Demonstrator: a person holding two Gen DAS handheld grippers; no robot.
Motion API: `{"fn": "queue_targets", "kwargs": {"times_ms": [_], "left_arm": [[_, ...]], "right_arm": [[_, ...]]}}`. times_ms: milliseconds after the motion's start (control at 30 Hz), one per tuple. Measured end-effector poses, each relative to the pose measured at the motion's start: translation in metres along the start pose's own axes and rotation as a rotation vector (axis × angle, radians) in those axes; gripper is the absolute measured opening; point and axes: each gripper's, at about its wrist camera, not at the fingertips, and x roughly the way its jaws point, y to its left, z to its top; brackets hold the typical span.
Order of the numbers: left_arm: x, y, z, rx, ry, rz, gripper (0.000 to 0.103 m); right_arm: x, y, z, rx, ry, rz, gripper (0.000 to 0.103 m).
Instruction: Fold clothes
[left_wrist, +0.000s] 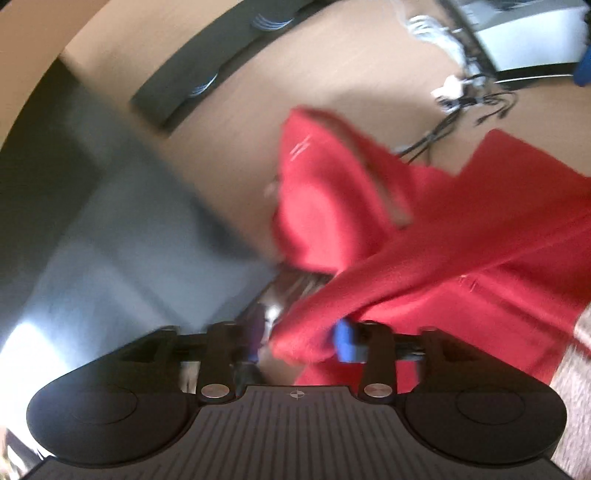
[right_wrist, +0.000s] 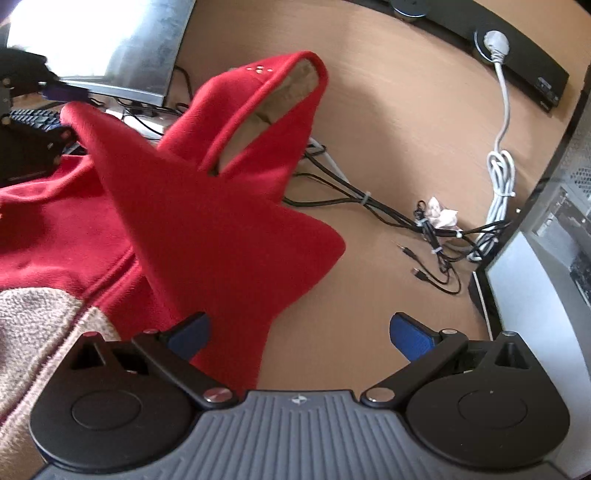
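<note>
One red hoodie (right_wrist: 207, 229) lies half-spread on the table (right_wrist: 388, 129), hood up, barely folded. Left gripper (left_wrist: 306, 341) seems clamped on a sleeve end, though blurred. Right gripper (right_wrist: 299, 332) gapes wide, holding nothing. Most folding remains.

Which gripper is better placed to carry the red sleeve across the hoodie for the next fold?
Probably the left. The left gripper has the end of the red sleeve between its fingers, lifted. The right gripper stands open over the wooden desk, holding nothing.
</note>
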Motion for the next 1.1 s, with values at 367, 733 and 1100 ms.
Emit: {"fn": "queue_targets", "kwargs": {"times_ms": [367, 733, 1100], "left_arm": [[0.001, 0.058, -0.056, -0.963, 0.256, -0.592, 0.089], [0.036, 0.034, -0.025, -0.868, 0.280, -0.331, 0.038], [0.049, 0.047, -0.017, -0.587, 0.197, -0.163, 0.019]], "right_arm": [[0.012, 0.008, -0.003, -0.024, 0.064, -0.015, 0.103], [0.008, 0.019, -0.022, 0.017, 0.111, 0.032, 0.103], [0.006, 0.013, -0.007, 0.089, 0.027, 0.019, 0.103]]}}
